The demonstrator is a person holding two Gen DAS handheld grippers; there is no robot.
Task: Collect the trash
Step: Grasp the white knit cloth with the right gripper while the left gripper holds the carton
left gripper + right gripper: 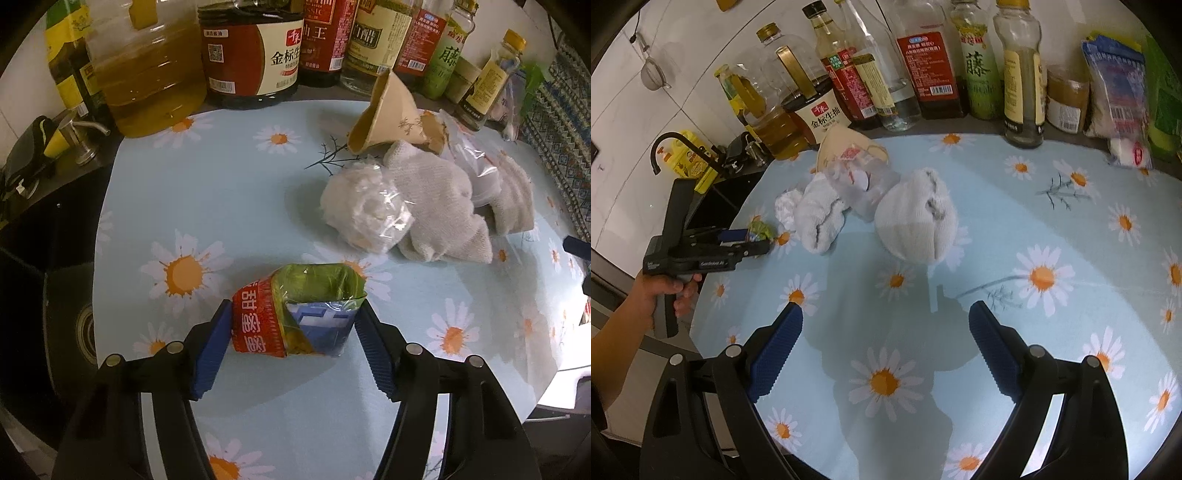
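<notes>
left wrist: tongs [291, 325] on crumpled wrapper [295, 314]

A dark counter [1067, 137] carries a pale blue cloth printed with white-and-orange daisies [1015, 221]. Using the white knitted glove [916, 221] as landmark: a second white knitted glove [820, 218] lies just left of it, and clear crinkled plastic wrap [866, 184] lies between them. A tan paper cone [846, 146] lies behind. A crumpled red-and-green wrapper [295, 310] lies well to the left. Tall sauce and oil bottles [931, 59] line the counter's back edge.
</notes>
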